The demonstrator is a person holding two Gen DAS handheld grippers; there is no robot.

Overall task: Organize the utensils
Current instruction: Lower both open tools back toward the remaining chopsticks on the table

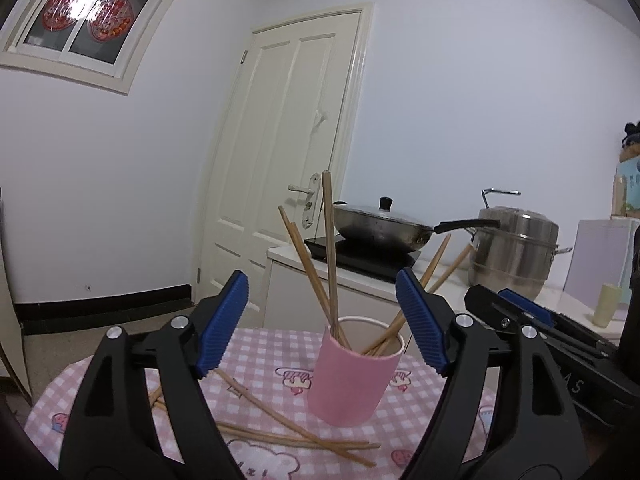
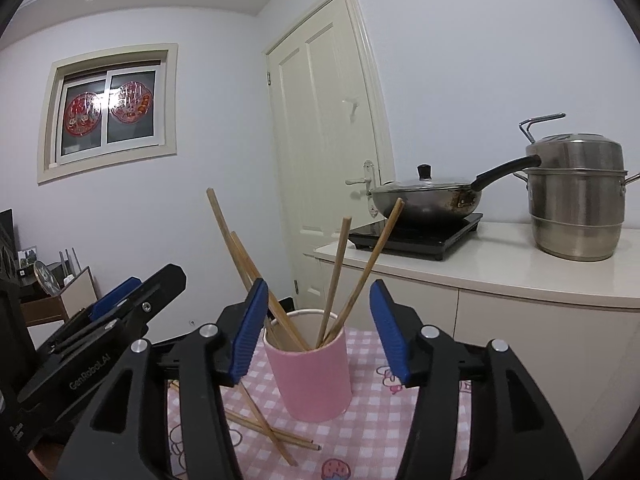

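Observation:
A pink cup (image 1: 352,380) stands upright on the pink checked tablecloth (image 1: 272,344) and holds several wooden chopsticks (image 1: 330,256) that lean outward. More loose chopsticks (image 1: 280,428) lie crossed on the cloth in front of the cup. My left gripper (image 1: 324,324) is open and empty, its blue pads wide apart on either side of the cup. In the right wrist view the cup (image 2: 310,376) with chopsticks (image 2: 340,276) sits between the pads of my right gripper (image 2: 318,332), which is open and empty. Loose chopsticks (image 2: 268,428) lie left of the cup. The left gripper (image 2: 116,312) shows at the left.
A white counter (image 2: 500,268) behind the table carries a black induction hob (image 2: 420,236), a lidded wok (image 2: 428,196) and a steel steamer pot (image 2: 576,200). A closed cream door (image 2: 328,140) is behind. The right gripper (image 1: 532,316) shows at the right of the left wrist view.

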